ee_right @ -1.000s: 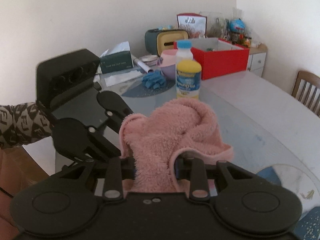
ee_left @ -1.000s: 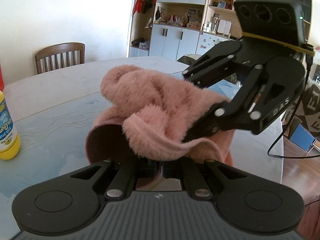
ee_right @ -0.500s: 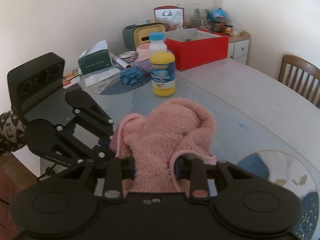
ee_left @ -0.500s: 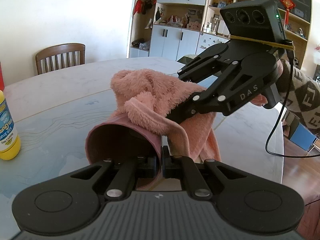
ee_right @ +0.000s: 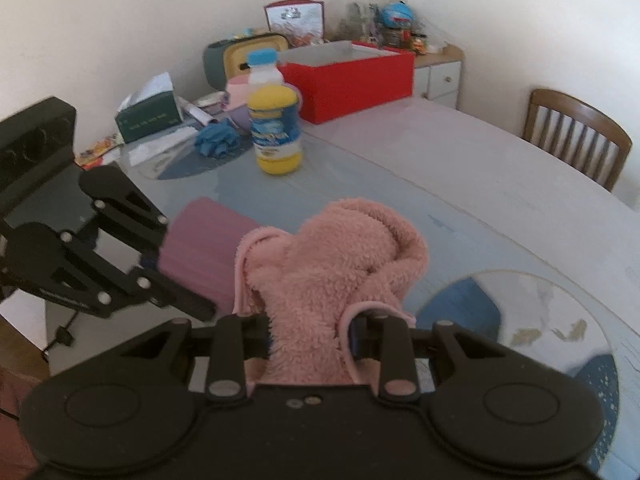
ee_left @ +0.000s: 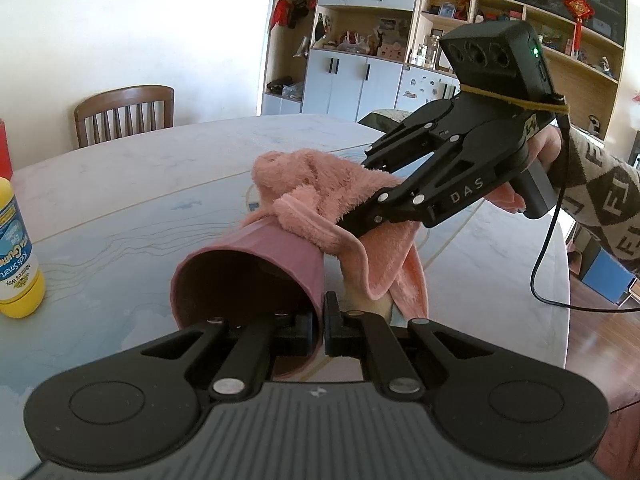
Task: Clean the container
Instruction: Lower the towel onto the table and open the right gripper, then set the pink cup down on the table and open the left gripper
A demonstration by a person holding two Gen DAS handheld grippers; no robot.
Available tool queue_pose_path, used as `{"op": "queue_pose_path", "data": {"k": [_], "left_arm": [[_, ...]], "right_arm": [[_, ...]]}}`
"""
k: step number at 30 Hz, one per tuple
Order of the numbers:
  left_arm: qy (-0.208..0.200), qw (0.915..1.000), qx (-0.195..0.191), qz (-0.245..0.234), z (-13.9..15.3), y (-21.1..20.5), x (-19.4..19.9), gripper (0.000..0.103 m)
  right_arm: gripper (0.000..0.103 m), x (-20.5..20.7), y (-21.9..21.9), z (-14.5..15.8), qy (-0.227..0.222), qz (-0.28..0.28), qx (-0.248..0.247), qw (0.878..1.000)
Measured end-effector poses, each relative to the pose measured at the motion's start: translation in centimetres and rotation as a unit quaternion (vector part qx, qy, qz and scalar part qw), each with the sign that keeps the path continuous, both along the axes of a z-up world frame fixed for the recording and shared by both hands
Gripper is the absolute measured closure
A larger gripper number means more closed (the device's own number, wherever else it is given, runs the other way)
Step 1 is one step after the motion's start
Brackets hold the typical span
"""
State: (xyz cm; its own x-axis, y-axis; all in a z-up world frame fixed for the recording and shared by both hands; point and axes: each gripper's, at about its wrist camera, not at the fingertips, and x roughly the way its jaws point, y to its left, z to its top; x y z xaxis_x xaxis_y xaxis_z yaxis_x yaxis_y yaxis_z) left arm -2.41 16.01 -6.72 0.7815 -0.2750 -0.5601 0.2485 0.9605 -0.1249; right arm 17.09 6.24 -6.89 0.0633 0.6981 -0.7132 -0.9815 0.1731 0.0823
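Note:
A mauve cup lies on its side above the table, mouth toward the left wrist camera. My left gripper is shut on its rim, one finger inside and one outside. A fluffy pink cloth rests against the cup's far end and outer wall. My right gripper comes in from the right, shut on the pink cloth. In the right wrist view the cloth bulges out between my right gripper's fingers, with the cup and my left gripper to its left.
A yellow bottle stands on the table; the same bottle shows at the left edge. Behind it are a red box, tissue box and blue gloves. A wooden chair stands beyond the table. A sleeve holds the right gripper.
The cloth has been drawn back from over the cup's mouth toward its far end, baring the opening and the outer wall. The right gripper has moved up and to the right.

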Motion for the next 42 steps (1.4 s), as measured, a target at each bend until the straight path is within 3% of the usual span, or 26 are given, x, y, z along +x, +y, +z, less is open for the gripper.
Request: {"op": "queue_pose_path", "data": {"k": [8,15,20,26,29,33,34,38,42], "left_arm": [[0.004,1.0000,0.000,0.003,0.2,0.0,0.0,0.098],[0.011,0.9999,0.000,0.011,0.3,0.2,0.2,0.098],[0.014,0.9996,0.000,0.026,0.3,0.3,0.5,0.098],[0.021,0.9989,0.004,0.041,0.4,1.0,1.0,0.094],[0.025,0.9986,0.005,0.048,0.5,1.2,1.1,0.083],[0.012,0.9983,0.010,0.056,1.0,1.3,0.6,0.042],[0.007,0.9982,0.013,0.059,1.1,1.2,0.3,0.037],[0.001,0.9977,0.013,0.067,1.4,1.2,-0.3,0.035],[-0.005,0.9965,0.008,0.083,1.7,1.0,-1.1,0.025]], "right_arm": [[0.073,-0.2,-0.3,-1.4,-0.033,-0.026,-0.042,0.998],[0.071,0.8,-1.6,-3.9,-0.089,-0.086,-0.116,0.986],[0.069,0.8,-2.8,-4.4,-0.086,-0.103,-0.100,0.986],[0.047,0.3,-3.8,-3.7,-0.084,-0.105,-0.074,0.988],[0.044,-0.1,-4.5,-3.0,-0.080,-0.105,-0.058,0.989],[0.043,-0.9,-5.7,-1.7,-0.086,-0.108,-0.035,0.990],[0.042,-1.0,-6.0,-1.5,-0.086,-0.110,-0.028,0.990],[0.039,-2.1,-7.6,-0.2,-0.078,-0.119,0.011,0.990],[0.036,-3.7,-8.9,0.6,-0.065,-0.132,0.053,0.988]]}}
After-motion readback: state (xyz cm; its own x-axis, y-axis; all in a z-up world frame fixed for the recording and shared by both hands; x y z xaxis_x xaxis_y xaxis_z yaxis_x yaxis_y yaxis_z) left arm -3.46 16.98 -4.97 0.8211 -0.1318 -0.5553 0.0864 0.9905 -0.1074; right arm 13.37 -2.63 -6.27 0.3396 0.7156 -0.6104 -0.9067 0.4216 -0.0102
